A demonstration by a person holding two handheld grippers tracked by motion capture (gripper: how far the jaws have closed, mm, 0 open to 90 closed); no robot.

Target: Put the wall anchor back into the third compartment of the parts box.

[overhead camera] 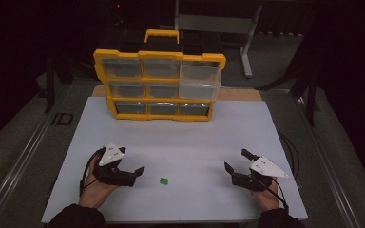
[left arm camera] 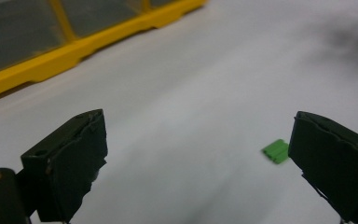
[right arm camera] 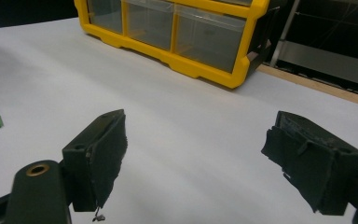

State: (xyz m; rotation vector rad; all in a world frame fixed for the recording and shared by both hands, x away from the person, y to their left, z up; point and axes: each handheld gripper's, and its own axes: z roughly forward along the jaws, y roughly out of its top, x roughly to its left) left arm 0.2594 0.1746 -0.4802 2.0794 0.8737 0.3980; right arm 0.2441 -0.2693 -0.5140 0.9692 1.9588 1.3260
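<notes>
In the high view, the green block (overhead camera: 163,181) was seen lying unheld on the white table (overhead camera: 180,137), well short of the yellow organizer (overhead camera: 159,85), between the left gripper (overhead camera: 134,172) and right gripper (overhead camera: 234,164). In the left gripper view the jaws were spread empty with the block (left arm camera: 276,151) just beside one; in the right gripper view they were likewise spread and empty, so the pickup was judged not yet done.

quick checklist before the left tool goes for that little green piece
1. Left tool open wide enough for the green piece: ok, jaws stand apart with nothing between them.
2. Green piece lined up between the jaws: not ok, in the left gripper view it lies by the right-hand jaw, off centre.
3. Path to the piece clear: ok, bare white board between tool and piece.
4. Right tool out of the way: ok, open and holding nothing, off at the far side of the board.
5. Yellow organizer ready to receive it: cannot tell, drawers look shut from here.
</notes>
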